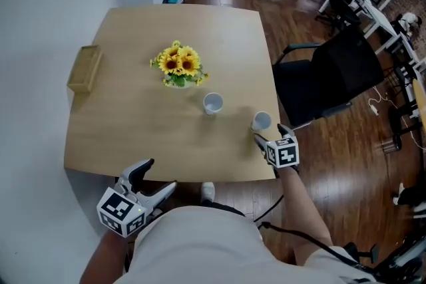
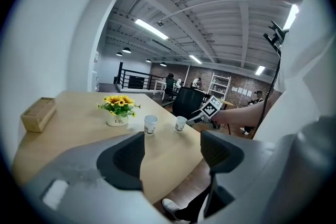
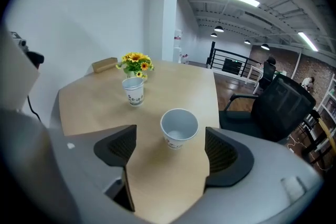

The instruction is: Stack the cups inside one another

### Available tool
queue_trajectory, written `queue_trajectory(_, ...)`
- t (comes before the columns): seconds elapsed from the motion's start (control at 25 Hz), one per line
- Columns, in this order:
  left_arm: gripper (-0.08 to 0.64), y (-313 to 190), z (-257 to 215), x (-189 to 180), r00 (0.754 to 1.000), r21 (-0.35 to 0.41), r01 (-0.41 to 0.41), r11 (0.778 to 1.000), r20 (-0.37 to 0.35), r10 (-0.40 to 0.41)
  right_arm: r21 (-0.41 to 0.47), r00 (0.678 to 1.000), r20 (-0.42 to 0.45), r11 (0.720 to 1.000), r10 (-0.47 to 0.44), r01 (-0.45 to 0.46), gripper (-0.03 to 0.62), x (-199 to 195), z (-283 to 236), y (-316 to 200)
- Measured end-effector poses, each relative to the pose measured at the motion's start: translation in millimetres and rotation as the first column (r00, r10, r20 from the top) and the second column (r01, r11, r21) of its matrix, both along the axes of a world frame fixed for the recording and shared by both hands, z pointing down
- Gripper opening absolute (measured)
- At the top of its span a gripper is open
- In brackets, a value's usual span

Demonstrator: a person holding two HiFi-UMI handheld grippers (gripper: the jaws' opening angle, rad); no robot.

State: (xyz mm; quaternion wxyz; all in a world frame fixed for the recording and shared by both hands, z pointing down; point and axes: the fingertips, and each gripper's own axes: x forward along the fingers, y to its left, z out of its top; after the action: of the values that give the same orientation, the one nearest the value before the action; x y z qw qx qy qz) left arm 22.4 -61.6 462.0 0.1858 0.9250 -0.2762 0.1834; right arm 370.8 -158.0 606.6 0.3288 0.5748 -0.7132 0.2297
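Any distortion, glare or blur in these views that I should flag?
Head view: sharp, evenly lit, table edges bowed. Left gripper view: heavy fisheye, dark corners, ceiling strip lights bright. Right gripper view: fisheye too, near cup crisp.

You face a pale wooden table (image 1: 133, 76) on dark plank floor (image 1: 333, 176); 1 black office chair (image 1: 333, 76) stands beside it, with a white wall (image 1: 40, 10) opposite.

Flower pot (image 2: 116, 121) — "Life"; cup (image 2: 150, 124) print illegible.
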Motion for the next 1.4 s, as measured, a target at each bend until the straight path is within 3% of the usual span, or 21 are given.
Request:
queue_trajectory(0.24, 0.353, -12, -3, 43, 0.999, -0.009, 0.039, 0.999, 0.015, -0.038, -0.032, 0.997, 0.044, 0.998, -0.060, 0.061, 0.407, 14, 31, -43)
queue_trajectory(0.44, 0.353, -18, 0, 52, 0.998, -0.028, 0.051, 0.998, 0.047, -0.050, -0.047, 0.990, 0.072, 0.991, -0.120, 0.123, 0.407, 3, 44, -52)
queue_trajectory(0.76, 0.353, -28, -9, 60, 0.998, -0.009, 0.034, 0.999, 0.050, -0.034, -0.022, 0.988, 0.081, 0.991, -0.131, 0.133, 0.379, 6, 33, -52)
queue_trajectory(1.04, 0.353, -12, -10, 24, 0.999, -0.005, 0.010, 1.000, 0.032, -0.010, 0.023, 0.990, 0.073, 0.993, -0.118, 0.117, 0.377, -16, -16, -33)
queue_trajectory(1.4, 0.353, 21, -15, -54, 1.000, 0.019, 0.017, 1.000, -0.008, -0.017, 0.098, 0.987, 0.059, 0.985, -0.148, 0.141, 0.376, -91, -87, -2)
